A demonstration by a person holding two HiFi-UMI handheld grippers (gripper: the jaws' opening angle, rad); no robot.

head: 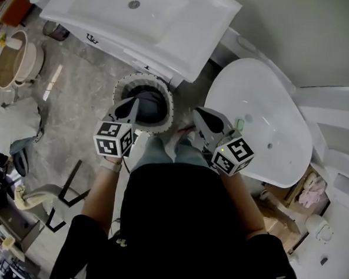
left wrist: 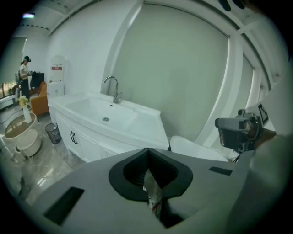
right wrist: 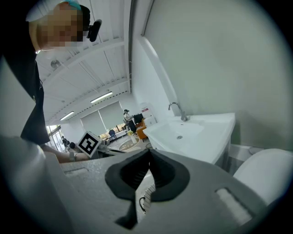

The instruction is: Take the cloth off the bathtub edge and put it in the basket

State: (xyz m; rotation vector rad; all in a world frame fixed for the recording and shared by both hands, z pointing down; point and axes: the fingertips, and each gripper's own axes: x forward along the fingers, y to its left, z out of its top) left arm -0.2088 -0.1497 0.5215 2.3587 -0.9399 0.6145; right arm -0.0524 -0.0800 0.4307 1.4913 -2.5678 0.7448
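Lying dark and bunched, cloth [head: 149, 104] sits inside the ribbed white basket [head: 167, 96] on the floor [head: 78, 71], near sink counter [head: 169, 29] and bathtub [head: 264, 112]. Left claw [head: 132, 104] closed, empty, over the basket's near rim; right claw [head: 197, 112] closed, empty, just beside it

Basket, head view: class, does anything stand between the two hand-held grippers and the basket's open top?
Nothing visible does. The left hand-held gripper hangs over the basket, with the right hand-held gripper just beside its rim. Both are shut and empty. Inside the basket lies dark fabric.
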